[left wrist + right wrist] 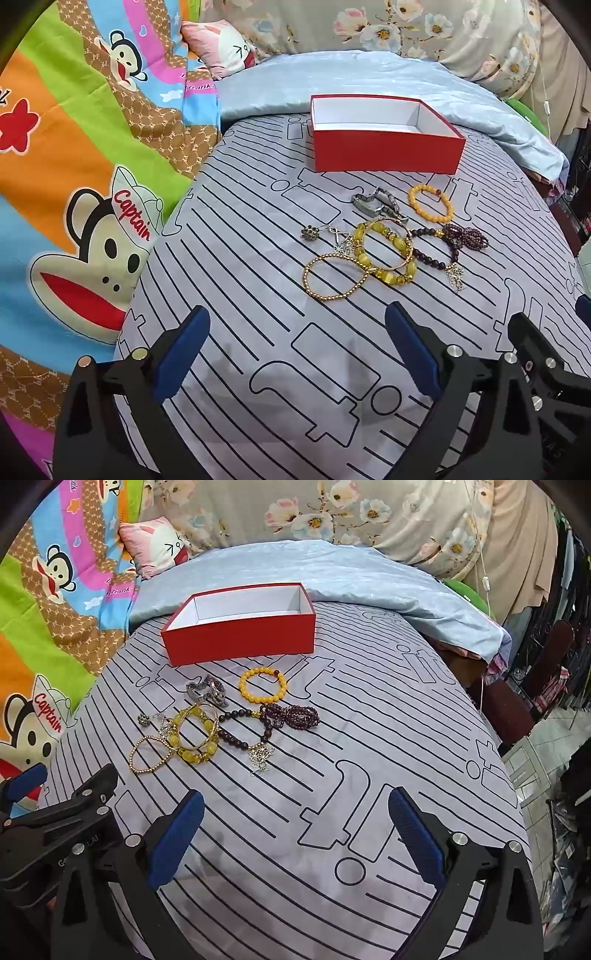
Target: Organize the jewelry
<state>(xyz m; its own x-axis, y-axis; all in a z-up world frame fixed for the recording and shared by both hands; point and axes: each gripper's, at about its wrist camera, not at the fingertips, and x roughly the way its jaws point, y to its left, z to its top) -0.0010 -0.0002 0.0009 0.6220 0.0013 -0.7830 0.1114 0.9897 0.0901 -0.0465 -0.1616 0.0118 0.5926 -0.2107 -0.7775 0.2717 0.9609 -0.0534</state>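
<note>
A bed under a grey cotton sheet printed with black lines (240,258) carries one open rectangular red cardboard box with a white inside (240,642), well beyond both sets of jaws. Between box and jaws lies a tangle of beaded bracelets (207,734), a steel watch (380,205) and one orange bead ring (263,690). The left gripper (295,354) and right gripper (295,834) hang with jaws apart, empty.

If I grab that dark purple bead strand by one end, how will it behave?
The purple bead strand lies in loose bunched loops, so it will probably go floppy and dangle. It touches the dark bead bracelet, so it may drag that along. The small round beads look slippery for the fingers.
</note>
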